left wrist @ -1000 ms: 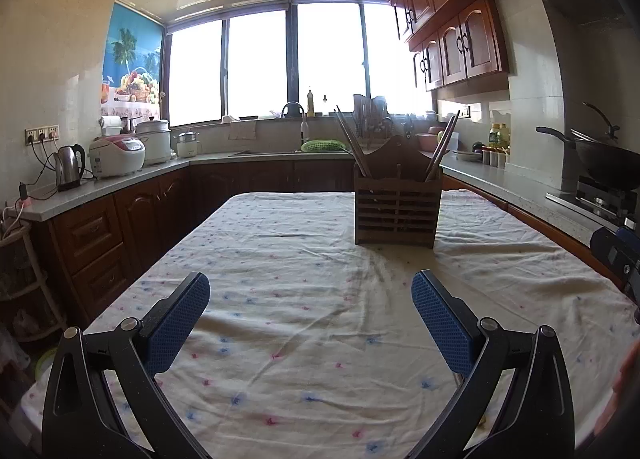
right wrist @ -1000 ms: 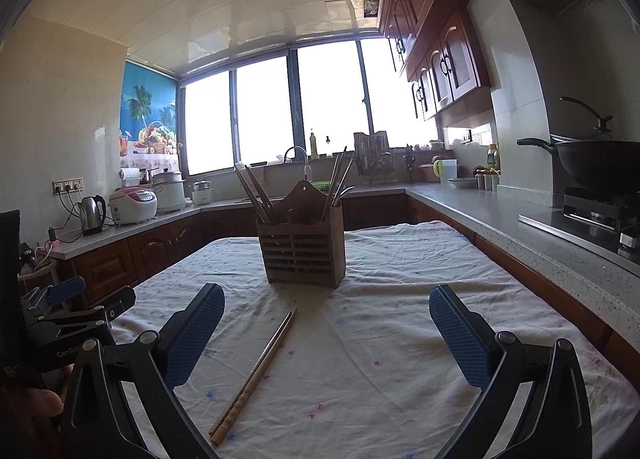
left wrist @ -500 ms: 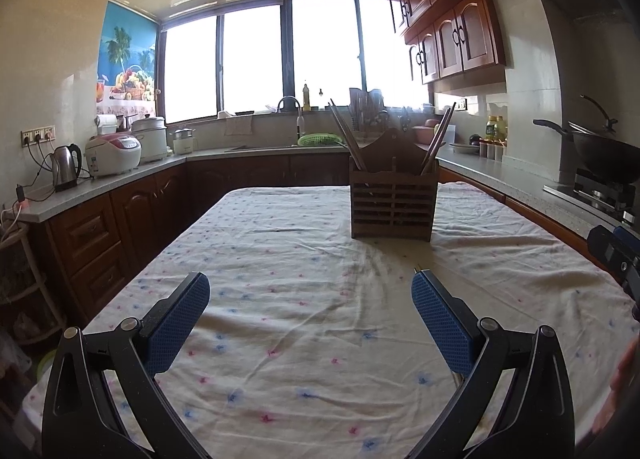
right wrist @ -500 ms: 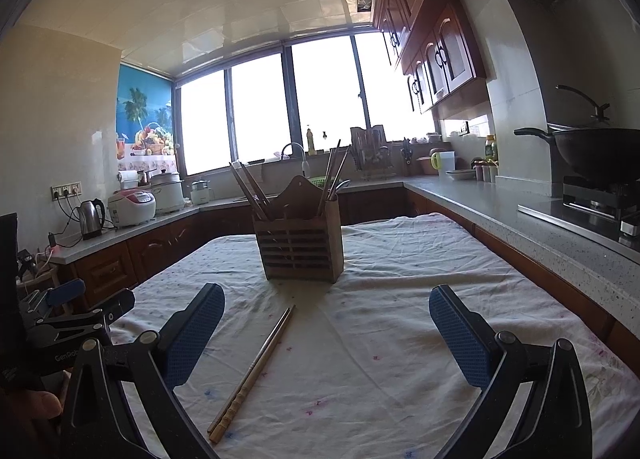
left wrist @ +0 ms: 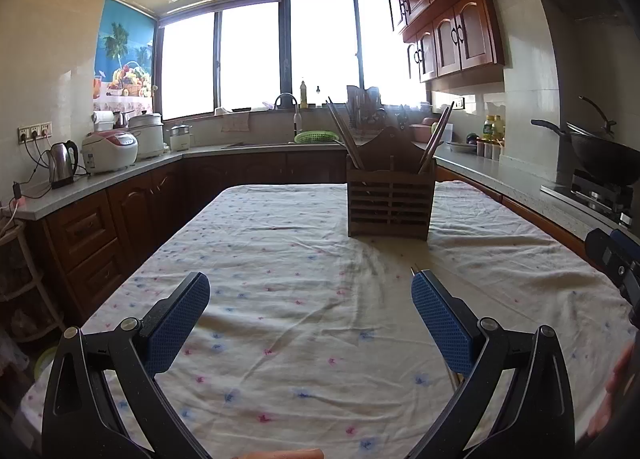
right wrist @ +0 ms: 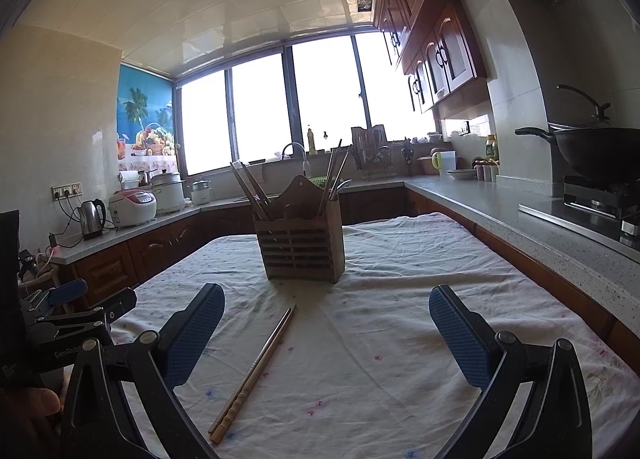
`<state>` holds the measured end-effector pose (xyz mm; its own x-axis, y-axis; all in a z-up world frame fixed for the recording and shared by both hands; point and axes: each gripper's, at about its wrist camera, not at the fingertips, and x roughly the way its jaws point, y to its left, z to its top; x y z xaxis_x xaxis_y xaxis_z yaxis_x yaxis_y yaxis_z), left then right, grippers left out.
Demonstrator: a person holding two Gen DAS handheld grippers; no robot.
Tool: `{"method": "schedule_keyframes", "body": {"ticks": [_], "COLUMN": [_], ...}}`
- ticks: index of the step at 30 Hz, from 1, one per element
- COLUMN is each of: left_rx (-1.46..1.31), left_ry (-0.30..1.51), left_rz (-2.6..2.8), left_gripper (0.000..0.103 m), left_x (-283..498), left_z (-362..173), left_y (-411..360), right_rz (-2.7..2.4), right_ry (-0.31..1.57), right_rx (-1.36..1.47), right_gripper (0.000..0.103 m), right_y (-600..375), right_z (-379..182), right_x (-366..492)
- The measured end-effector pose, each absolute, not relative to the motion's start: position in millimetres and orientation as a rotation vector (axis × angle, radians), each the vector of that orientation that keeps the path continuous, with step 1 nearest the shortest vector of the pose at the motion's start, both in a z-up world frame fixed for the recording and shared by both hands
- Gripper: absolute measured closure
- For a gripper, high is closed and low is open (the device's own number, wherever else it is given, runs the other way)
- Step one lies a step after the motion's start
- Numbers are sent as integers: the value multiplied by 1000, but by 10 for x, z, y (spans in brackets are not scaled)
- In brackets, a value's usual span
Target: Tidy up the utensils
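Left gripper [left wrist: 310, 319]: jaws apart, empty.
Right gripper [right wrist: 326, 333]: jaws apart, empty.
Chopsticks [right wrist: 256, 369]: lower centre, on bench [right wrist: 400, 259].
Holder [right wrist: 300, 245]: frame centre.

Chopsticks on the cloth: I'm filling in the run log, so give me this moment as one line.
stage: pre-grasp | left gripper: open, empty | right gripper: open, empty | chopsticks: flat on tablecloth, in front of wooden holder

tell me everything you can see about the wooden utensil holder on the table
The wooden utensil holder is a dark brown box with horizontal slats across its front and a taller, peaked back panel. It stands upright on the flower-print tablecloth, toward the table's far end. Chopsticks lean out of its left and right sides, with what looks like a metal utensil at the right. Neither claw touches it; a loose pair of chopsticks lies in front, apart from it.
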<state>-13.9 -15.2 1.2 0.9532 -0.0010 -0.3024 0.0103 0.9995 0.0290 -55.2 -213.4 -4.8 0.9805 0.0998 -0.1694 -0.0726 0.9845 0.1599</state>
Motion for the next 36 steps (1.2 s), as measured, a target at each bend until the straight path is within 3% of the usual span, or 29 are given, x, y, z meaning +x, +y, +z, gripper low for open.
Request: {"method": "schedule_keyframes", "body": {"ticks": [36], "left_rx": [38], "left_ry": [315], "left_rz": [-13], "left_gripper": [0], "left_x": [-129], "left_z": [16], "left_y": [-170], "right_rz": [90], "right_ry": [167], "right_rx": [164], "right_gripper": [0], "right_y": [-2095], "right_z": [-29], "right_x": [-566]}}
